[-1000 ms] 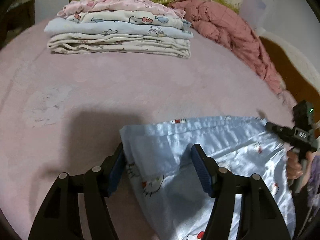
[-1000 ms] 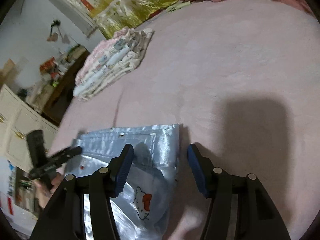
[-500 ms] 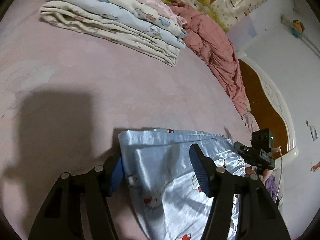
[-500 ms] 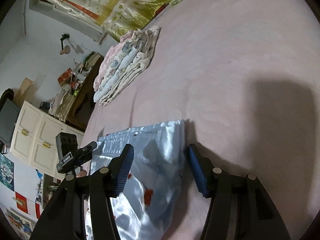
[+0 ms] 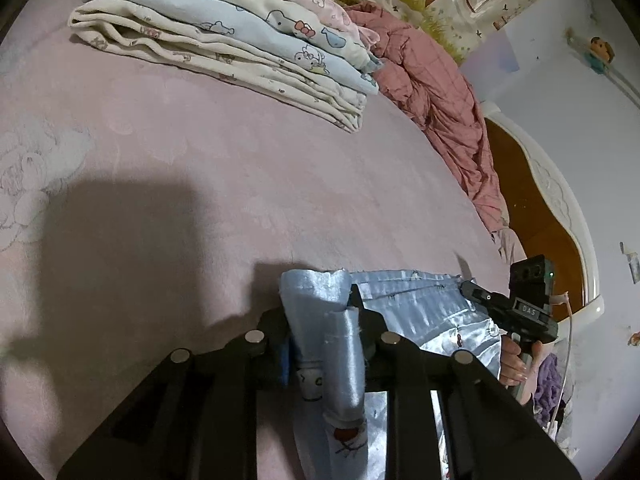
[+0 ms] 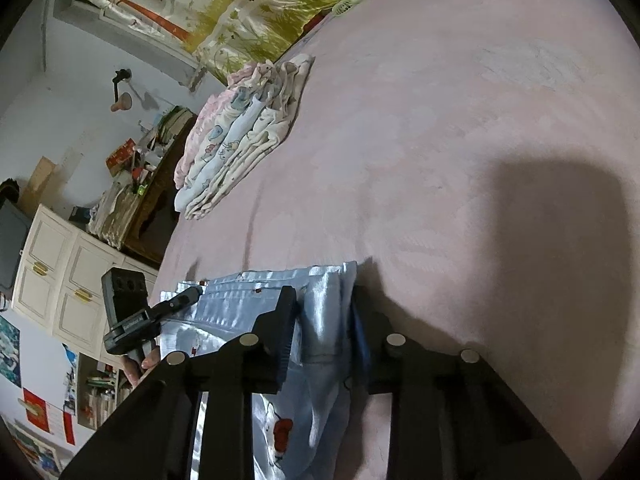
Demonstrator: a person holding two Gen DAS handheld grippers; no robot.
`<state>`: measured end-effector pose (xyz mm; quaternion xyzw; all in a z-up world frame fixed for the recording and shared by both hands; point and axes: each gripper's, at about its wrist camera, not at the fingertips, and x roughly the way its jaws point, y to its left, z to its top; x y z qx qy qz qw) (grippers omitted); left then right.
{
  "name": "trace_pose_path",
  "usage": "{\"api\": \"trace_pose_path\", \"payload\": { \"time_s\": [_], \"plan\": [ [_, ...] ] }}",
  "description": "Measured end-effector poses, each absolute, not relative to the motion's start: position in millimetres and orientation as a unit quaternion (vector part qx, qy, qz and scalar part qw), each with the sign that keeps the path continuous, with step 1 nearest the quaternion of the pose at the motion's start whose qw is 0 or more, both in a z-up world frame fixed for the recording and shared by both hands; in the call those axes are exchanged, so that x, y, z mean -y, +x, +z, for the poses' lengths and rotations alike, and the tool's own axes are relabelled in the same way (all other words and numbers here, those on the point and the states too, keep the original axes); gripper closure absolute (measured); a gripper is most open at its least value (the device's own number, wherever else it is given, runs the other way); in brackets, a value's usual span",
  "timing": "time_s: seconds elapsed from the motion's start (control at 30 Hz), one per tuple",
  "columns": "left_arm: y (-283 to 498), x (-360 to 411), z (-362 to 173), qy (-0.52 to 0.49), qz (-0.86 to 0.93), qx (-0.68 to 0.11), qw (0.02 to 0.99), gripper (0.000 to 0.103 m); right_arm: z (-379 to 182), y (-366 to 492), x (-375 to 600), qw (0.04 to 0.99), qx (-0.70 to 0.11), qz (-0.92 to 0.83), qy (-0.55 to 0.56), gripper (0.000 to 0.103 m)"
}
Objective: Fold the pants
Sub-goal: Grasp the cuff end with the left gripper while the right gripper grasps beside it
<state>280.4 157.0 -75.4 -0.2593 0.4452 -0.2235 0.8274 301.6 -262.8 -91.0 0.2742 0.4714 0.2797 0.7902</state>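
Pants [image 5: 420,312] lie at 6 o'clock on the bed [image 5: 240,184], lower part cut off. Two claws, left claw [image 5: 320,320] and right claw [image 6: 324,320], have just closed, each gripping one bunched waist corner. One folded stack [image 5: 224,40] lies at 12 o'clock.

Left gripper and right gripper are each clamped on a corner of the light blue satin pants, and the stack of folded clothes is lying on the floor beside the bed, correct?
Not quite. The left gripper and right gripper have just closed on the pants, but the stack of folded clothes lies on the pink bedspread, as the left wrist view shows.
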Motion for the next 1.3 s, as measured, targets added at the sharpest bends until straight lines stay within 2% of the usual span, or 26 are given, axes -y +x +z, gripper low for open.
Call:
{"api": "trace_pose_path", "payload": {
  "time_s": [0.07, 0.1, 0.13, 0.17, 0.3, 0.57, 0.8, 0.93, 1.2, 1.3],
  "plan": [
    [280, -158, -76, -0.262, -0.218, -0.442, 0.83, 0.084, -91, 302, 263, 0.795, -0.471, 0.269, 0.27, 0.094],
    [279, -158, -76, -0.262, -0.217, -0.441, 0.831, 0.093, -93, 304, 263, 0.796, -0.473, 0.263, 0.272, 0.094],
    [278, -158, -76, -0.258, -0.213, -0.439, 0.834, 0.098, -94, 304, 263, 0.795, -0.473, 0.264, 0.274, 0.096],
    [277, -156, -75, -0.252, -0.215, -0.438, 0.836, 0.098, -94, 304, 263, 0.795, -0.471, 0.266, 0.275, 0.097],
    [266, -147, -58, -0.21, -0.215, -0.409, 0.861, 0.099, -83, 297, 261, 0.811, -0.45, 0.272, 0.258, 0.097],
    [219, -132, -9, -0.158, -0.254, -0.337, 0.893, 0.099, -27, 251, 261, 0.843, -0.37, 0.316, 0.227, 0.098],
    [163, -126, 25, -0.129, -0.273, -0.322, 0.898, 0.098, 21, 187, 269, 0.861, -0.341, 0.328, 0.189, 0.098],
    [136, -125, 21, -0.131, -0.273, -0.339, 0.891, 0.098, 29, 152, 270, 0.863, -0.341, 0.329, 0.175, 0.098],
    [99, -124, -10, -0.135, -0.263, -0.385, 0.874, 0.098, 2, 102, 264, 0.858, -0.377, 0.31, 0.156, 0.098],
    [92, -122, -19, -0.129, -0.26, -0.399, 0.87, 0.094, -6, 91, 264, 0.859, -0.384, 0.306, 0.147, 0.098]
  ]
}}
